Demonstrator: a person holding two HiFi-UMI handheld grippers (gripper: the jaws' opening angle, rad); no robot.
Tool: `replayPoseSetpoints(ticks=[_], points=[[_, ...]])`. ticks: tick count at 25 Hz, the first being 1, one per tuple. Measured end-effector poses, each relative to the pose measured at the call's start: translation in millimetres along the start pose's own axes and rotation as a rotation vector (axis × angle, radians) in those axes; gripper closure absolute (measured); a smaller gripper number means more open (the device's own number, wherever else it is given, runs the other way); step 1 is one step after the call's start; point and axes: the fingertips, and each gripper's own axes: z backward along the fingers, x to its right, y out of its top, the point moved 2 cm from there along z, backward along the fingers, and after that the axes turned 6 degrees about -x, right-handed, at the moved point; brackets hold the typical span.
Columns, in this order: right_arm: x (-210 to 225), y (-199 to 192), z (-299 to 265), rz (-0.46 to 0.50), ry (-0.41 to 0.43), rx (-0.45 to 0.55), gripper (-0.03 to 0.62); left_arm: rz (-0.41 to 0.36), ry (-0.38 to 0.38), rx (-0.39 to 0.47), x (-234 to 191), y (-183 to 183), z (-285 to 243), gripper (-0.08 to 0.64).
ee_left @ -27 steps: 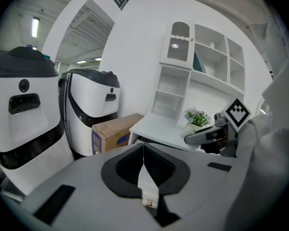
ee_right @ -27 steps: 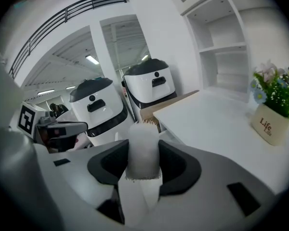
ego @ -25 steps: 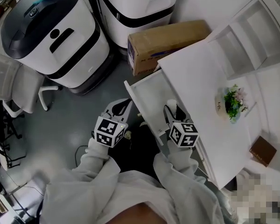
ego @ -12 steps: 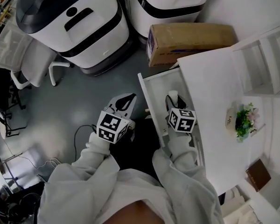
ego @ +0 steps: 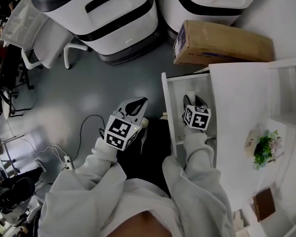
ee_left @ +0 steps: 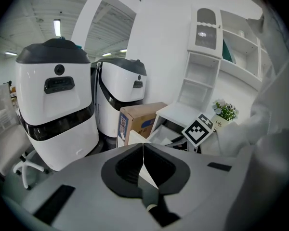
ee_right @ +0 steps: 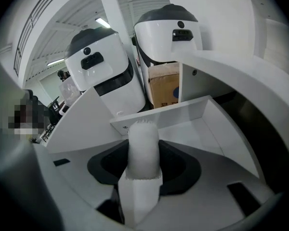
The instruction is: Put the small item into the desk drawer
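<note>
Sinking into the open white desk drawer (ego: pixel 168 107), the right gripper (ego: pixel 193 101) has come down from where it hung over the drawer's front part a second ago, and in the head view its jaws now sit inside the drawer walls rather than above them. Its hold has not changed: the jaws stand part-way closed on the small white soft packet with a serrated end (ee_right: pixel 143 138), which sticks out past the pads and, in the right gripper view, points at the bare drawer bottom with the far wall just beyond it. So the task's thing is clamped in the right gripper, low in the drawer but not yet lying on its floor. The left gripper (ego: pixel 134 104) has drifted only a little and hangs over the grey floor (ego: pixel 89 98) beside the drawer, its jaws pressed together with nothing between them; it plays no part here. The brown cardboard box (ego: pixel 222 43) and the white desk top (ego: pixel 241 98) are clear of the right hand's path. By my reading the carry is nearly over — what remains is to open the jaws so the packet drops, then lift out and push the drawer shut
</note>
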Motion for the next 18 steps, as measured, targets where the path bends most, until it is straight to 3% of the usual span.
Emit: replayPoseSetpoints(ticks=[18], points=[[22.6,-0.5,-78.7,0.019,-0.086,-0.097,0.397,0.042,0.032,-0.059,-16.4,-16.3,-10.8,0.543]])
